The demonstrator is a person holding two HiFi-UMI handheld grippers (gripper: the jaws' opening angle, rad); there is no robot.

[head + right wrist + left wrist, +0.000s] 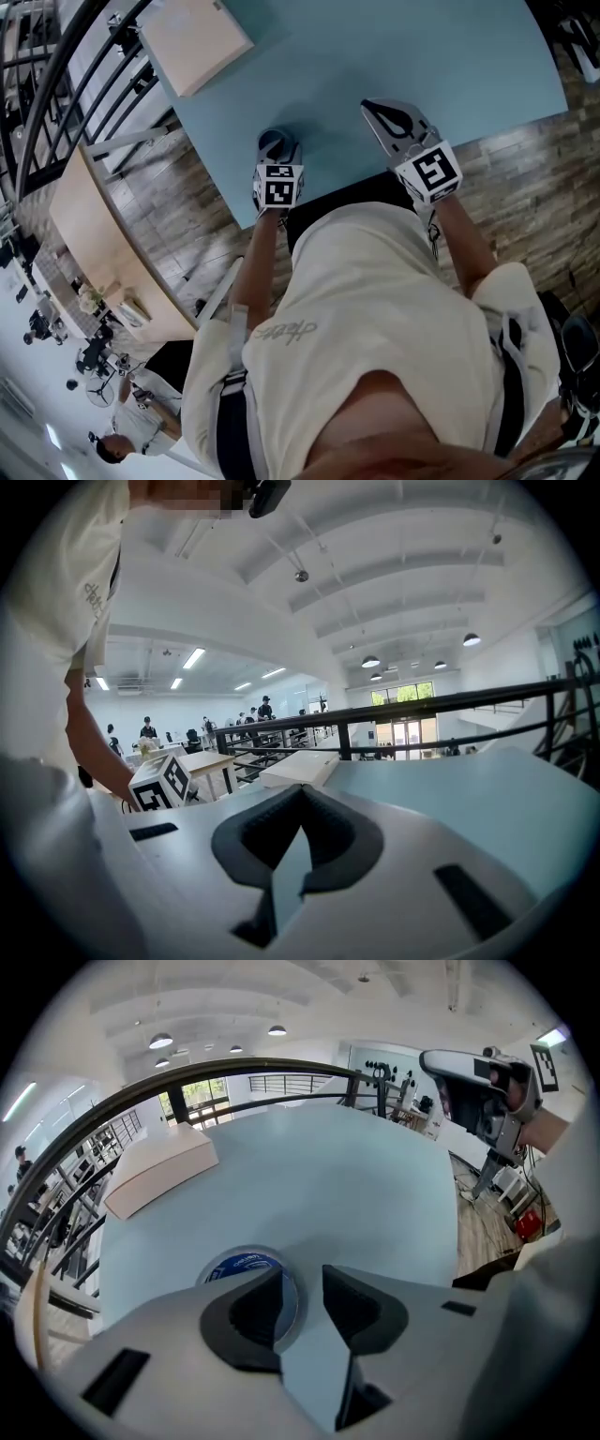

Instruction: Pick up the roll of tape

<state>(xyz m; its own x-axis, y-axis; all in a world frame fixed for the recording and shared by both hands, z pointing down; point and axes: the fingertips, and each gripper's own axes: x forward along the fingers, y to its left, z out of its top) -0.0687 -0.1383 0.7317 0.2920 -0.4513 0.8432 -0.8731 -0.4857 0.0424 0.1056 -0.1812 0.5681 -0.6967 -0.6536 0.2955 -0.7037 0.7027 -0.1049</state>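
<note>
The roll of tape, pale with a blue printed core, lies flat on the light blue table near its front left corner. My left gripper is open over it. Its left finger reaches into the roll's hole and its right finger stands outside, so the roll's near wall sits in the gap, untouched on the right. In the head view the left gripper covers most of the roll. My right gripper is shut with nothing in it, held above the table to the right; its jaws meet at the tips.
A flat beige box lies at the table's far left corner, beside a dark railing. The table's front edge runs just behind the left gripper. People stand at desks on a lower floor.
</note>
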